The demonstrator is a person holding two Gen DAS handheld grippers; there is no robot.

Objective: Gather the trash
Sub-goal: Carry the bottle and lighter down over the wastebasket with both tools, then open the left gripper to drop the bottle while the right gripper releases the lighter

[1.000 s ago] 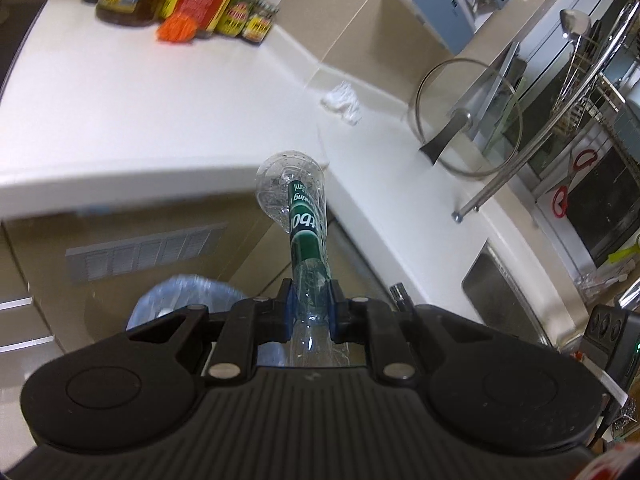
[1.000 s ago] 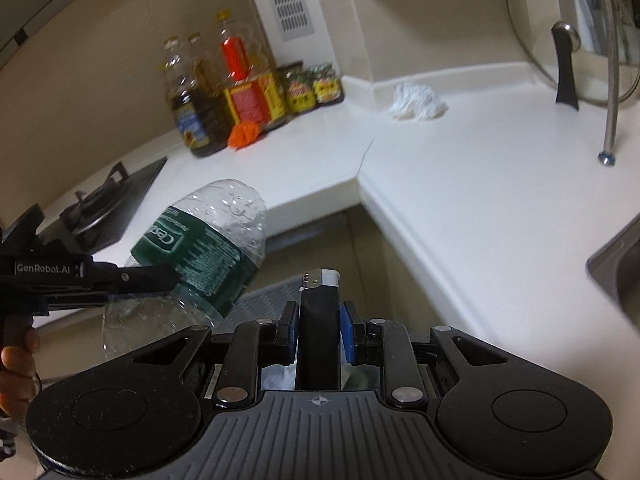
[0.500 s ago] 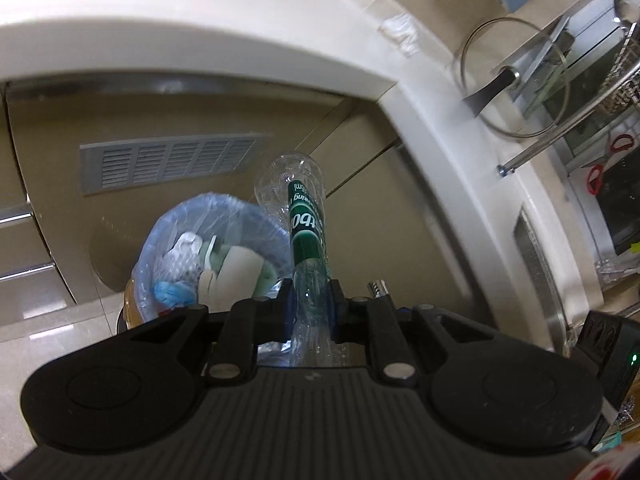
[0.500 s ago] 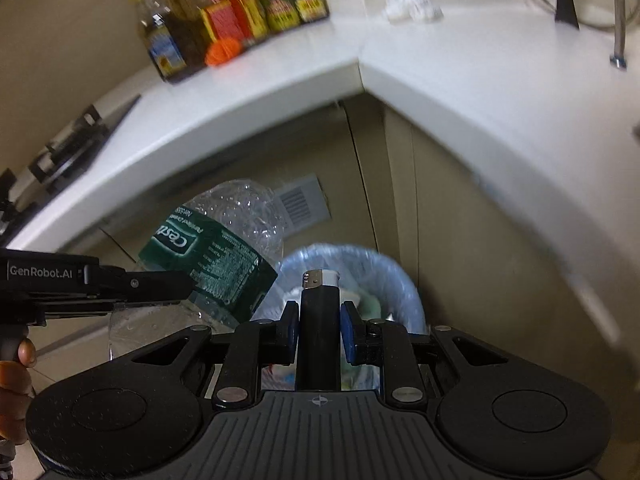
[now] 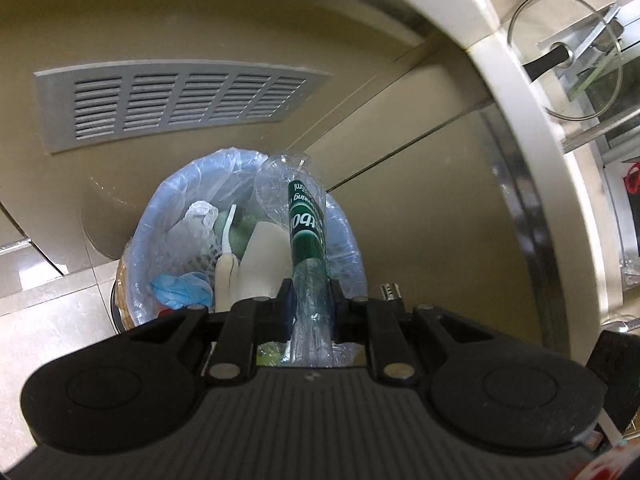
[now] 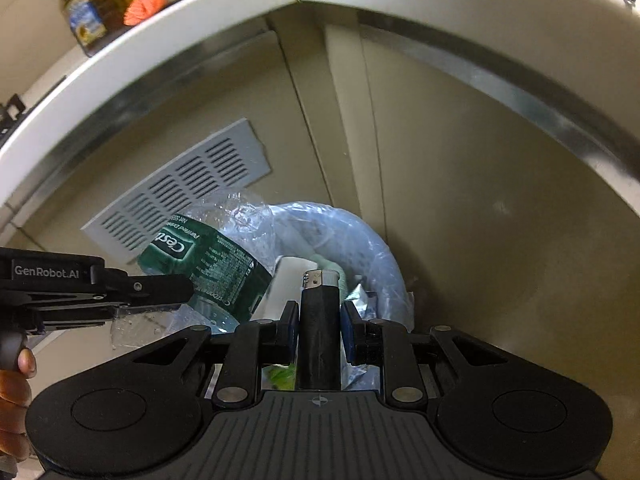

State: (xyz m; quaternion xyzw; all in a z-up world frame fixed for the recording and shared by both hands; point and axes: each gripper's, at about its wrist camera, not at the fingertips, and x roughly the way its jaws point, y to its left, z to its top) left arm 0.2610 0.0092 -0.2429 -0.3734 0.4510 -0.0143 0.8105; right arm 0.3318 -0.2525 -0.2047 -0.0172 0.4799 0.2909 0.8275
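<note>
My left gripper (image 5: 310, 300) is shut on a crushed clear plastic bottle (image 5: 306, 220) with a green label, held just above the trash bin (image 5: 160, 208) lined with a pale blue bag. In the right wrist view the same bottle (image 6: 212, 264) hangs at the left, pinched by the left gripper (image 6: 160, 292). My right gripper (image 6: 319, 328) is shut on a black lighter (image 6: 320, 320) with a silver top, over the near side of the bin (image 6: 360, 236). The bin holds white paper, a blue glove and other rubbish.
The bin stands on the floor in the corner under a white countertop (image 6: 160, 24), before beige cabinet doors (image 6: 480, 200) with a grey vent grille (image 5: 176, 100). Oil bottles and jars (image 6: 120, 4) sit on the counter. A glass pot lid (image 5: 568, 52) leans at the upper right.
Both grippers have come down from counter height to just above the bin and tilted more steeply downward. The bottle and the lighter stay gripped.
</note>
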